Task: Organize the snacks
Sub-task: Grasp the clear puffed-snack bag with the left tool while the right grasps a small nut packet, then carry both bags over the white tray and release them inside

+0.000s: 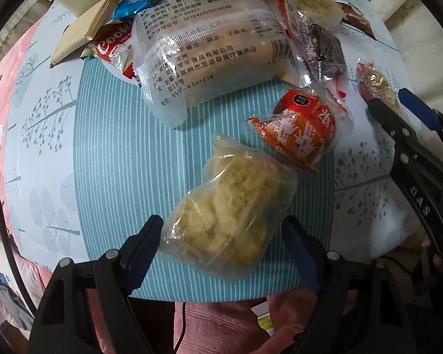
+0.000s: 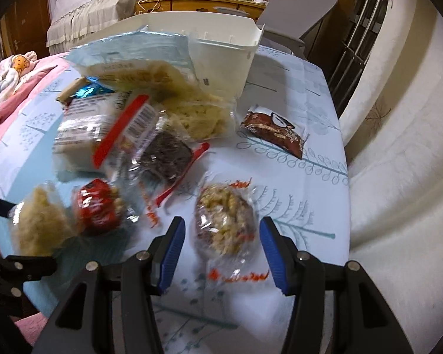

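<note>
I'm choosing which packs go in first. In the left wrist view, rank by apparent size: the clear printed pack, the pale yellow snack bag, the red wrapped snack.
1. Clear printed pack
2. Pale yellow snack bag, though it lies nearest the camera, so unsure
3. Red wrapped snack

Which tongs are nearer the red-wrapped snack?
Left. The left tongs straddle the pale puffed snack bag right beside the red-wrapped snack; the right tongs straddle a nutty snack farther off.
</note>
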The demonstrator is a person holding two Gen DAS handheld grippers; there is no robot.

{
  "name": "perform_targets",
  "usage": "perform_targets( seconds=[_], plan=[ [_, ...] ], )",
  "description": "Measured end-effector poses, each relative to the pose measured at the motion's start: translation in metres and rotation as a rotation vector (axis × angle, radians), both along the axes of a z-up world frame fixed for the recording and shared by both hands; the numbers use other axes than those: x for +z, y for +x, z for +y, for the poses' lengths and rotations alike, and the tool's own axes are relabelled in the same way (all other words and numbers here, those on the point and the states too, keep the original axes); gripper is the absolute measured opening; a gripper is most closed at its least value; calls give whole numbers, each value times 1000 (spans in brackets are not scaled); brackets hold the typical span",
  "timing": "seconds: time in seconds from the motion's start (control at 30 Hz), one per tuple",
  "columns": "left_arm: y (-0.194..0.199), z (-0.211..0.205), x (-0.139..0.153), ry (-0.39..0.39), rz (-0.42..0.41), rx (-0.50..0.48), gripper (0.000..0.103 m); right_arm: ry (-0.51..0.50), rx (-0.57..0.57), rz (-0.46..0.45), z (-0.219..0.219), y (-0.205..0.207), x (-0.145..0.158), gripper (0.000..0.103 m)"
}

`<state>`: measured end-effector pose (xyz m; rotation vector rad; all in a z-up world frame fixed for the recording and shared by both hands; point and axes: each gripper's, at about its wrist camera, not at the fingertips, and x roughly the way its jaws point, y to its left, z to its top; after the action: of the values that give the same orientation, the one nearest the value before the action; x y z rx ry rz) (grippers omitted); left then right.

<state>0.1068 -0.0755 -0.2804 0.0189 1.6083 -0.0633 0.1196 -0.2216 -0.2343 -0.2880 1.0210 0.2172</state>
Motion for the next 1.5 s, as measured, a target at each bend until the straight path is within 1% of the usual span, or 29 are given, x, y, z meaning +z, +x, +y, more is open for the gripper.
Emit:
perform_targets(
  seconds=[0.03,0.1,0.13,0.17,0.23,0.27,0.3,0.33,0.5,0.6,0.8,0.97,1.07,1.17,1.27,1.37,1.47,1.5],
  plan=[
    [-2,1,-1,-1,0,3,75,0,-2,1,-2,3,-3,53],
    [-5,2,-6,0,5,10,72,5,1,5,-3,7,-7,53],
    [-5,2,-8,1,7,15,69,3,4,8,-3,9,-9,53],
    [-6,2,-10,1,6,20,69,-2,7,9,-3,11,-10,52],
    [-8,1,-11,-1,-5,20,63,-8,12,19,-4,15,-14,52],
    [-8,-3,-14,0,-7,17,62,-6,14,23,-5,16,-15,51],
    [-9,-4,-14,-1,-7,16,61,5,16,25,-6,18,-15,47],
    [-6,-1,-15,-2,-8,16,58,17,20,33,-6,19,-15,44],
    [-3,1,-11,-7,8,15,52,22,23,69,-6,24,-13,44],
    [4,8,-1,14,18,13,52,44,5,115,-9,26,-11,44],
    [7,14,27,24,6,0,52,43,-35,174,-9,20,-6,44],
    [8,26,55,32,-12,3,52,77,-66,183,-12,12,9,44],
    [9,36,74,27,-24,20,52,90,-78,161,-12,8,23,44],
    [10,47,95,43,-38,26,52,105,-96,125,-12,8,42,44],
    [4,57,115,45,-64,35,52,127,-118,91,-13,6,60,44],
    [3,69,136,44,-97,37,52,151,-139,58,-18,12,77,44],
    [2,79,161,42,-140,23,52,168,-153,27,-17,16,94,44],
    [7,81,171,44,-158,12,52,173,-156,12,-16,18,100,44]
  ],
)
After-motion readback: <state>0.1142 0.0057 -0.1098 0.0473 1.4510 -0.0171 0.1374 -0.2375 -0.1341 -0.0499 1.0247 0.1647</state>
